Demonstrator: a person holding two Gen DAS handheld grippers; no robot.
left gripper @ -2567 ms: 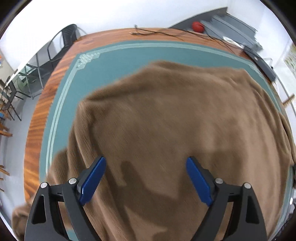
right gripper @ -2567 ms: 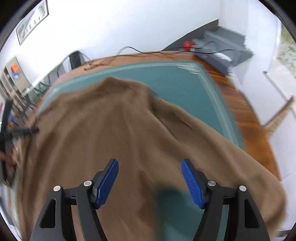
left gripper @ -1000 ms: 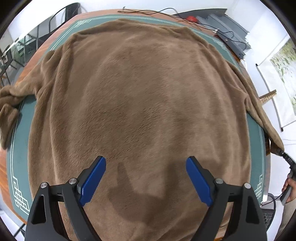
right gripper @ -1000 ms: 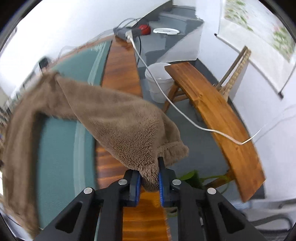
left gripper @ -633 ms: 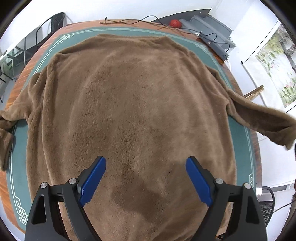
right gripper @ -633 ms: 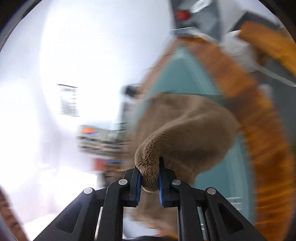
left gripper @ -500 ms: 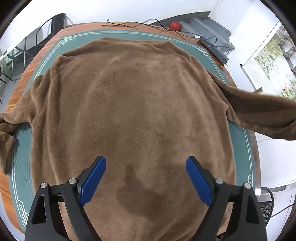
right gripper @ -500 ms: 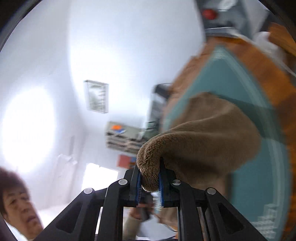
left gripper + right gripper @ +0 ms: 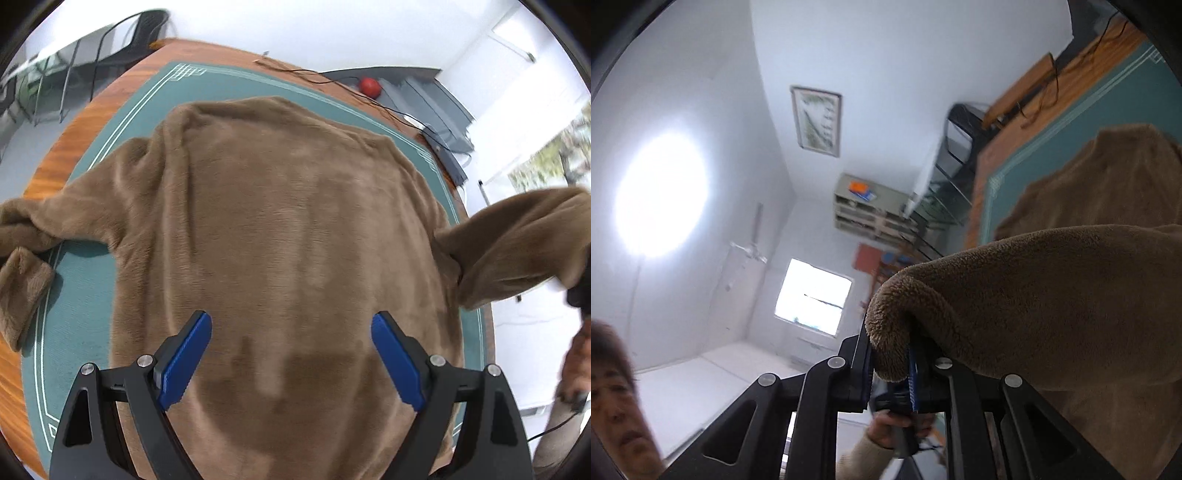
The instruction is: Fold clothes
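The right gripper (image 9: 891, 363), clamped on the sweater (image 9: 295, 240)'s cuff (image 9: 890, 332), has swung that sleeve up off the table (image 9: 92, 110) — the fold inward looks under way. The left gripper (image 9: 291, 354) hovers wide and empty above the sweater's body.

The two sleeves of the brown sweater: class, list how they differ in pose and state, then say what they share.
1. The left sleeve lies on the green mat; the right sleeve is lifted off the table.
2. The left sleeve is bent, its cuff doubled back; the right sleeve runs out to the side.
3. Nothing grips the left sleeve; the right gripper is shut on the right sleeve's cuff.

Both are the same fuzzy brown fabric.
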